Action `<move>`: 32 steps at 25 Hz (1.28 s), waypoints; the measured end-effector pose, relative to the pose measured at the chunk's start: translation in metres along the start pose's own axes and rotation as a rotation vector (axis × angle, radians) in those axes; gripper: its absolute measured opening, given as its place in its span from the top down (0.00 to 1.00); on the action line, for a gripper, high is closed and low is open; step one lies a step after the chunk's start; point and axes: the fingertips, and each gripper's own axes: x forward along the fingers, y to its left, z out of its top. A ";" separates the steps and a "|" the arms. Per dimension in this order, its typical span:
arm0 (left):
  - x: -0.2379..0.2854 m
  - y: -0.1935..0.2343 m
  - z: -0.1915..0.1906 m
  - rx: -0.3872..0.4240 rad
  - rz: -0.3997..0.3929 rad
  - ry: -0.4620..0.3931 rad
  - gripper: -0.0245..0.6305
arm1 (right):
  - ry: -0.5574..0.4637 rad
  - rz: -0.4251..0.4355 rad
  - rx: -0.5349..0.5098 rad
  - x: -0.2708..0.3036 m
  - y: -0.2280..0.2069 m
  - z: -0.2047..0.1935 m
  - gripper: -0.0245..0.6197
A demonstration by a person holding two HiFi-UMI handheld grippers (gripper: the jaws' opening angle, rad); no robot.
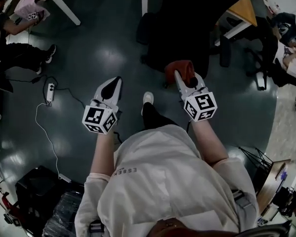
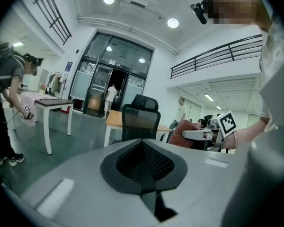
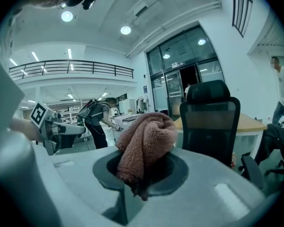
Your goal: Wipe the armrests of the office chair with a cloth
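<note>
Short of the office chair [image 1: 187, 28], my right gripper [image 1: 181, 78] clamps the bunched cloth [image 1: 177, 67], my left gripper [image 1: 114, 85] is clenched on nothing; that loose bunch could slip free mid-wipe.

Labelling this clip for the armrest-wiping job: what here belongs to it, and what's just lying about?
Job: cloth, clamped in the right gripper; office chair ahead; left gripper, shut, empty.

Lying about: power strip on the floor; black case; white table; wooden desk.

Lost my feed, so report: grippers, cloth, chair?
Right gripper shut on cloth. Left gripper shut, empty. Chair just ahead, nothing in the way.
</note>
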 end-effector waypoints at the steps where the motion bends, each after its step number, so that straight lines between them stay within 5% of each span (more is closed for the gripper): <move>1: 0.010 0.012 0.006 -0.004 -0.004 -0.001 0.93 | 0.002 0.004 -0.009 0.017 -0.006 0.007 0.88; 8: 0.081 0.085 0.045 -0.006 0.008 -0.023 0.94 | 0.001 0.009 -0.034 0.109 -0.053 0.047 0.88; 16: 0.150 0.135 0.051 -0.075 -0.027 0.006 0.93 | 0.067 -0.014 -0.016 0.189 -0.089 0.042 0.88; 32: 0.309 0.214 0.037 -0.147 -0.354 0.161 0.94 | 0.317 -0.276 0.011 0.346 -0.163 -0.033 0.88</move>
